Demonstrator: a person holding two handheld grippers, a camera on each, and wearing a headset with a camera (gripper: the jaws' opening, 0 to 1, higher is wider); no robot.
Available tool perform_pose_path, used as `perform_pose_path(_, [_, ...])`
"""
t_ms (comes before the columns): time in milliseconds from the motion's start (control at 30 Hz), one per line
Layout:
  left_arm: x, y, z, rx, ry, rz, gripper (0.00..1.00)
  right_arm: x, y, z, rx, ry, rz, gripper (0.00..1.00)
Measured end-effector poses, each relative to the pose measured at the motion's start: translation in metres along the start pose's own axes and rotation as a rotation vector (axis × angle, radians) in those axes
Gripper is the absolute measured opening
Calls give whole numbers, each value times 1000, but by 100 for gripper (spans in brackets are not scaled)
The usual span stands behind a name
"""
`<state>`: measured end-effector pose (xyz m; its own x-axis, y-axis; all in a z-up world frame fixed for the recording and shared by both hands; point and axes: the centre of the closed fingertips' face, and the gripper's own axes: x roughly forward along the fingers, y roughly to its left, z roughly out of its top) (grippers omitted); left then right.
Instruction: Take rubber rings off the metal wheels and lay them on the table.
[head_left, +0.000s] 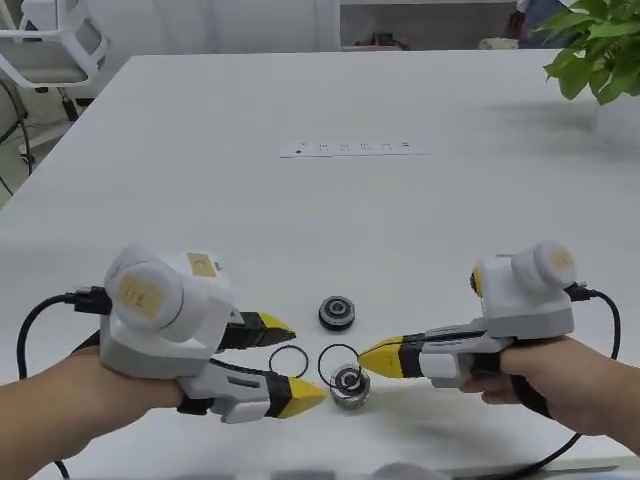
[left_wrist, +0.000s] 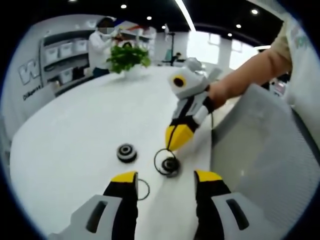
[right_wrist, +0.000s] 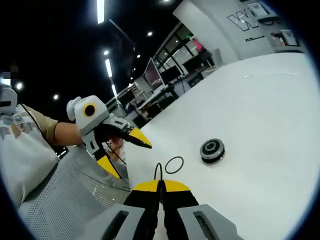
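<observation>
A small metal wheel (head_left: 349, 386) (left_wrist: 170, 167) stands near the table's front edge. A thin black rubber ring (head_left: 334, 357) (left_wrist: 159, 159) (right_wrist: 157, 172) is partly lifted off it, pinched in my right gripper (head_left: 372, 357) (left_wrist: 176, 141) (right_wrist: 160, 187), which is shut. My left gripper (head_left: 291, 362) (left_wrist: 166, 178) (right_wrist: 127, 154) hovers open just left of that wheel, its jaws to either side of it in the left gripper view. A loose ring (head_left: 288, 361) (left_wrist: 143, 189) (right_wrist: 174, 164) lies flat on the table. A second wheel (head_left: 337, 312) (left_wrist: 126, 152) (right_wrist: 212, 149), dark-rimmed, stands a little farther back.
The white table (head_left: 300, 220) stretches far ahead, with a flush socket strip (head_left: 350, 149) near its middle. A potted plant (head_left: 595, 50) (left_wrist: 127, 56) stands at the far right corner. An office chair (head_left: 50, 45) sits beyond the far left edge. A person (left_wrist: 101, 42) stands in the background.
</observation>
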<state>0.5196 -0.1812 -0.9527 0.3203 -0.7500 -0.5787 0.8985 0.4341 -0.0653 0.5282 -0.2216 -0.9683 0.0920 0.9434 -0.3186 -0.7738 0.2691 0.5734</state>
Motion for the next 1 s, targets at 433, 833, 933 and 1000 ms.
perform_pose_path(433, [-26, 21, -9, -44, -16, 59, 55, 19, 6, 20, -34, 12, 24, 0])
perform_pose_path(833, [-44, 32, -18, -74, -25, 114, 59, 43, -6, 27, -52, 43, 25, 0])
perform_pose_path(933, [-48, 34, -19, -80, -29, 128, 59, 50, -9, 25, -55, 59, 24, 0])
perform_pose_path(1000, [-51, 36, -19, -85, -31, 138, 60, 53, -10, 23, -59, 68, 20, 0])
